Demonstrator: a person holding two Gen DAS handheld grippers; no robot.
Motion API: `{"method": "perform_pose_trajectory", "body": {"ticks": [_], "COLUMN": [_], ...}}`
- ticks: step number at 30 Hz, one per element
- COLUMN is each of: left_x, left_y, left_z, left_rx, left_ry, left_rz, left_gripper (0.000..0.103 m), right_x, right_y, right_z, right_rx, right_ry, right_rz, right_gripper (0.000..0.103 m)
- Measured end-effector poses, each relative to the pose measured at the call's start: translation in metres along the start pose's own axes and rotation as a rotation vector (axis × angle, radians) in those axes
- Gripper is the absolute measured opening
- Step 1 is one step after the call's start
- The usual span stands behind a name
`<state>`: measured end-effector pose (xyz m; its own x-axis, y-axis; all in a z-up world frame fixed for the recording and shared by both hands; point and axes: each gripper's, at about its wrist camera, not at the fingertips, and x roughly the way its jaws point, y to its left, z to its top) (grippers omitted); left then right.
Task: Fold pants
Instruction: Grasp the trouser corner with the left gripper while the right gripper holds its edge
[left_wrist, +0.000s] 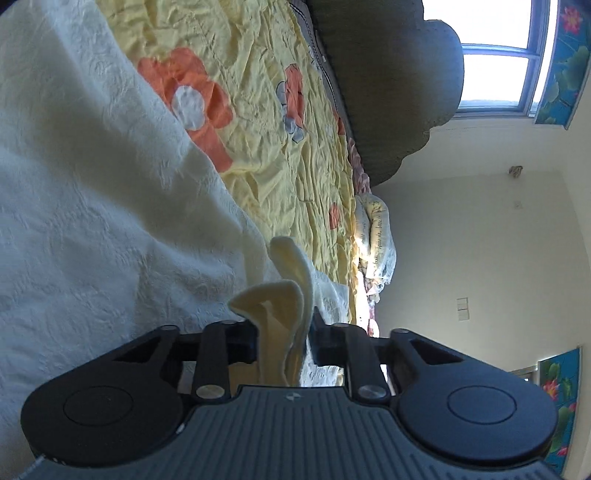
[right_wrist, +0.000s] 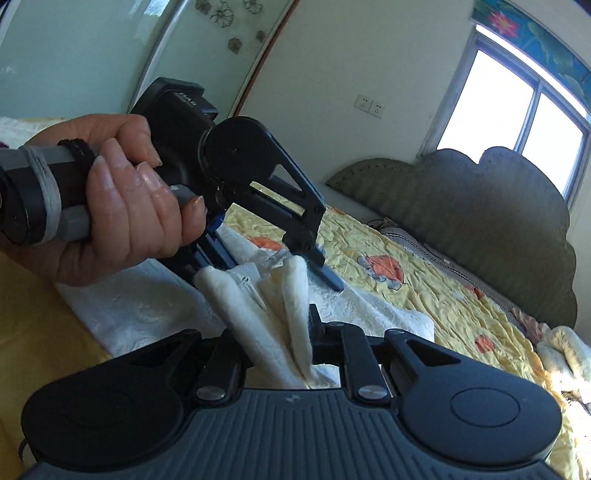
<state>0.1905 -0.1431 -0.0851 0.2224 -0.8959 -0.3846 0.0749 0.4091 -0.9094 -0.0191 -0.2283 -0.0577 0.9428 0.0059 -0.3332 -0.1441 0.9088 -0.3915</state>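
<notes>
The pants (left_wrist: 92, 206) are cream-white textured cloth lying on the bed. In the left wrist view my left gripper (left_wrist: 282, 332) is shut on a bunched cream edge of the pants (left_wrist: 280, 310), which sticks up between its fingers. In the right wrist view my right gripper (right_wrist: 282, 347) is shut on rolled cream folds of the pants (right_wrist: 251, 317). The left gripper (right_wrist: 295, 258) shows there too, held in a hand, clamped on the same bunched edge just beyond my right gripper. The rest of the pants (right_wrist: 140, 310) spreads flat beneath both.
A yellow bedsheet with orange flowers (left_wrist: 266, 155) covers the bed. A dark green padded headboard (right_wrist: 480, 206) stands at the far end under a window (right_wrist: 517, 122). A rumpled cream blanket (right_wrist: 565, 354) lies near the headboard.
</notes>
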Motion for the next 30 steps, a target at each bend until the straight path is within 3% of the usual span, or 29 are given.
{"method": "perform_pose_trajectory", "body": {"ticks": [4,9,12,16,17,18,19,20,22,23,25,28,30], "left_x": [-0.026,-0.062,-0.067,-0.067,-0.071,-0.075,-0.081,-0.087,-0.099,-0.105,-0.115,-0.129,-0.138], "left_y": [-0.019,-0.04,-0.036,-0.02,-0.019,-0.019,-0.019,-0.019,-0.02,-0.022,-0.024,-0.024,-0.022], "left_z": [0.005,0.014,0.015,0.01,0.007,0.006,0.004,0.003,0.004,0.005,0.008,0.01,0.009], "left_rx": [0.173,0.369,0.447,0.489,0.5,0.506,0.51,0.508,0.509,0.509,0.504,0.468,0.418], "left_ry": [-0.085,-0.185,-0.221,-0.192,-0.199,-0.209,-0.232,-0.263,-0.336,-0.371,-0.442,-0.496,-0.481], "left_rz": [0.082,0.246,0.379,0.472,0.475,0.484,0.497,0.514,0.557,0.59,0.646,0.711,0.689], "left_gripper": [0.009,0.009,0.009,0.009,0.019,0.037,0.04,0.046,0.048,0.049,0.05,0.051,0.054], "right_x": [0.008,0.024,0.043,0.058,0.054,0.049,0.041,0.031,0.014,0.002,-0.014,-0.01,0.003], "right_y": [0.014,0.033,0.049,0.071,0.073,0.074,0.074,0.072,0.06,0.048,0.033,0.019,0.023], "right_z": [0.011,0.037,0.043,0.04,0.038,0.038,0.039,0.039,0.041,0.042,0.044,0.047,0.046], "right_rx": [-0.071,-0.13,-0.139,-0.206,-0.228,-0.244,-0.257,-0.25,-0.193,-0.13,-0.016,0.026,-0.011], "right_ry": [-0.022,-0.102,-0.095,0.023,0.025,0.022,0.02,0.019,0.004,-0.018,-0.078,-0.093,-0.047], "right_rz": [0.021,0.07,0.148,0.21,0.199,0.194,0.206,0.235,0.333,0.42,0.494,0.38,0.329], "right_gripper": [0.013,0.013,0.013,0.018,0.018,0.018,0.021,0.024,0.028,0.028,0.028,0.028,0.028]}}
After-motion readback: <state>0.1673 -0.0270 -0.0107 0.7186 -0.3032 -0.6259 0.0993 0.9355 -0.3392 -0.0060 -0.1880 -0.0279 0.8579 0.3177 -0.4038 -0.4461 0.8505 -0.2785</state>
